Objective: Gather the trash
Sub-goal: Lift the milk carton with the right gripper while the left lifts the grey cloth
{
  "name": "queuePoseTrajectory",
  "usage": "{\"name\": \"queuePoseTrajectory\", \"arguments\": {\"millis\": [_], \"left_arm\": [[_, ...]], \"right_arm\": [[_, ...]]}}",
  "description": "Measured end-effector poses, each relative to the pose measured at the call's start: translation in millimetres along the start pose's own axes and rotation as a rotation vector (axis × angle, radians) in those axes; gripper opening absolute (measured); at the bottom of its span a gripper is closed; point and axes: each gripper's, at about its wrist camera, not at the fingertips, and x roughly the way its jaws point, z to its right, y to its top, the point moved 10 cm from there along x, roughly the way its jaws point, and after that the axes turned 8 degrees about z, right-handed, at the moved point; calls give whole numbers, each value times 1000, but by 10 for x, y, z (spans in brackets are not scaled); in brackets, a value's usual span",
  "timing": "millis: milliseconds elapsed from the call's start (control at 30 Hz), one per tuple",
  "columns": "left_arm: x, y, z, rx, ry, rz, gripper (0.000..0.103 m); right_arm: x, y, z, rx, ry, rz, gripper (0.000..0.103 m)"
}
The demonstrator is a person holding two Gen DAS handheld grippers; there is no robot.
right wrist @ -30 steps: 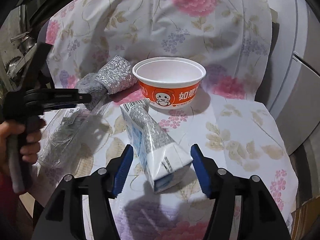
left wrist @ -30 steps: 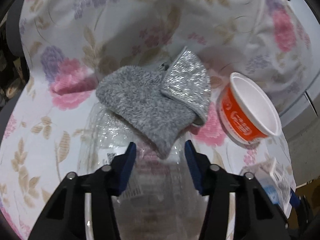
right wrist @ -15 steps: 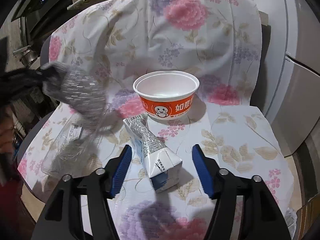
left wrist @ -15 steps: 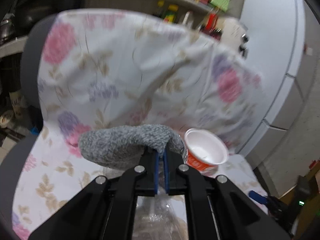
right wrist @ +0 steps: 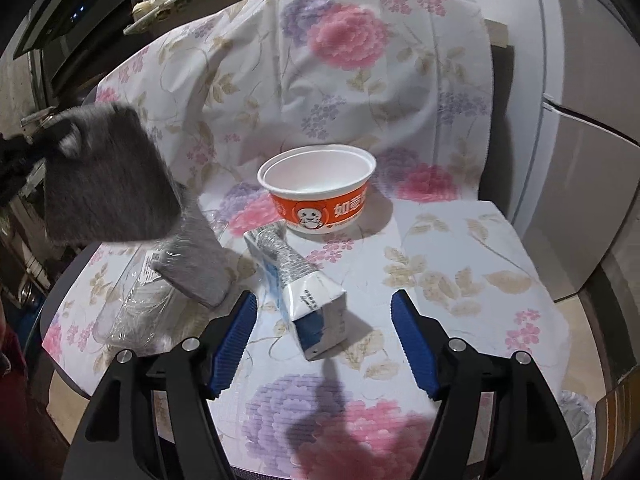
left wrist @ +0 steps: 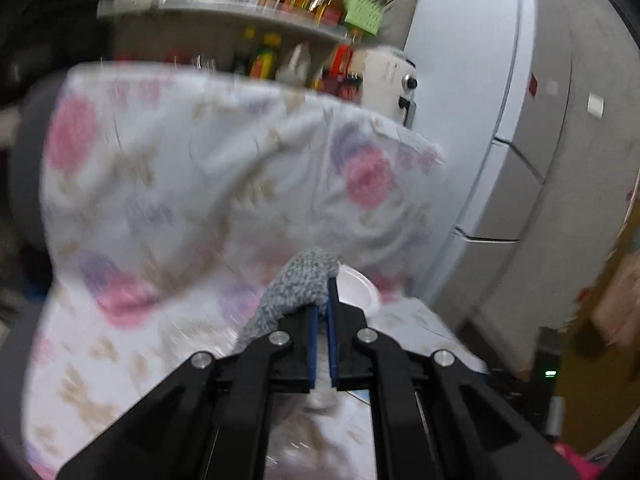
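My left gripper [left wrist: 322, 312] is shut on a grey fuzzy sock [left wrist: 298, 286] and holds it up above the chair seat; the sock also shows, blurred and hanging, at the left of the right wrist view [right wrist: 108, 184]. My right gripper [right wrist: 324, 340] is open and empty, hovering over a crushed blue and white milk carton [right wrist: 304, 292]. An orange and white paper bowl [right wrist: 320, 192] stands upright behind the carton. A crumpled clear plastic container [right wrist: 136, 304] lies at the seat's left.
Everything rests on a chair draped in a floral cloth [right wrist: 460, 248]. A grey fridge [right wrist: 592, 140] stands to the right. A shelf with bottles [left wrist: 296, 4] is behind the chair. A lined bin [right wrist: 576, 420] sits at the lower right.
My left gripper closed on the grey sock and lifted it up off the seat and the plastic container. My right gripper pulled back slightly and stayed open over the carton.
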Motion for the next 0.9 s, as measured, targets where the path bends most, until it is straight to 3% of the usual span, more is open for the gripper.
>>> {"name": "queuePoseTrajectory", "arguments": {"millis": [133,200,300,433,533,600,667,800,900], "left_arm": [[-43,0,-205,-4,178,-13,3],[-100,-24,-358,-16,235,-7,3],[-182,-141,-470,-28,249,-22,3],[-28,-470,-505,-43,232,-106,3],[89,-691,-454,-61,203,-148,3],[148,-786,-376,-50,183,-160,3],[203,-845,-320,-37,173,-165,3],[301,-942,-284,-42,155,-186,3],[346,-996,-281,-47,151,-198,3]], "right_arm": [[-39,-19,34,-14,-4,-1,70],[-24,-63,37,-39,-3,-10,79],[52,-136,17,-76,2,-35,81],[221,-136,-39,-55,35,-59,81],[283,-34,-116,-19,70,-44,76],[311,38,-164,-10,77,-36,63],[355,97,-215,0,83,-36,57],[534,130,-367,-9,95,-69,58],[672,41,-403,-36,56,-123,58]]}}
